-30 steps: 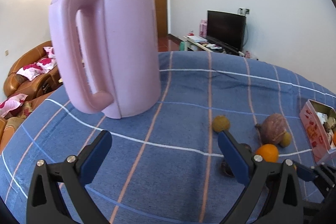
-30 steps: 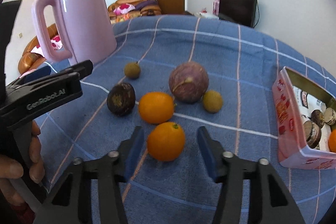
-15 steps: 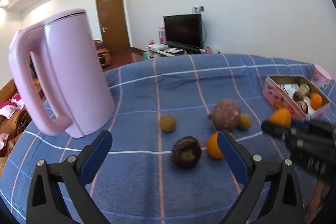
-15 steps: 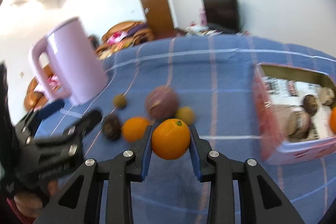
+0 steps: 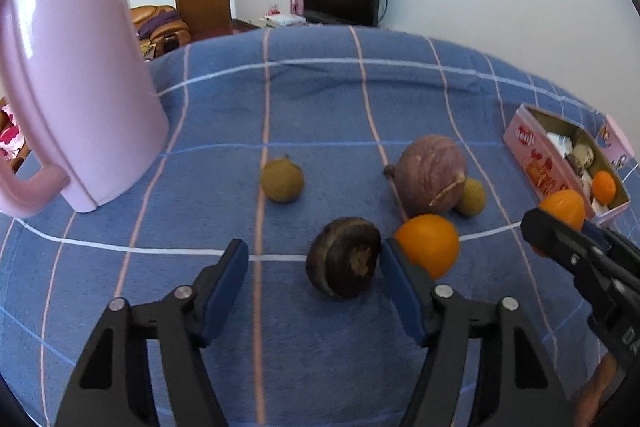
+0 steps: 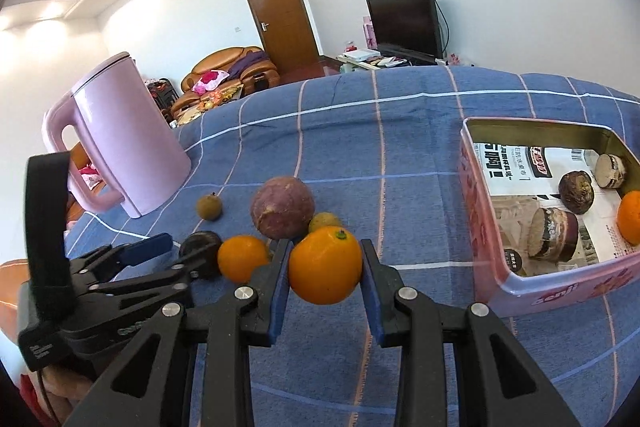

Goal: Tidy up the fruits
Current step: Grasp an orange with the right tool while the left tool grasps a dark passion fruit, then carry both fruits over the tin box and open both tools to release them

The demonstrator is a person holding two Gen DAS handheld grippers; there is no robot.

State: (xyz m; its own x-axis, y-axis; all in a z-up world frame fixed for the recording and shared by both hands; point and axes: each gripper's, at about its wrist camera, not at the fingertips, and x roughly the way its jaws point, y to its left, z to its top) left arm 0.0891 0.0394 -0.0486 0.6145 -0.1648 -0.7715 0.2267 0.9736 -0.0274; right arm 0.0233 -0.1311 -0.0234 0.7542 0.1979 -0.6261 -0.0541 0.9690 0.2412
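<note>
Your right gripper (image 6: 325, 269) clamps the round orange fruit (image 6: 325, 267); left gripper (image 5: 314, 271) jaws, just closing, flank the dark wrinkled fruit (image 5: 343, 262), seemingly untouched.

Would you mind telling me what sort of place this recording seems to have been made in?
Most likely a home living room: a leather sofa with cushions, a television on a low stand and a wooden door sit behind the table's blue checked cloth.
</note>
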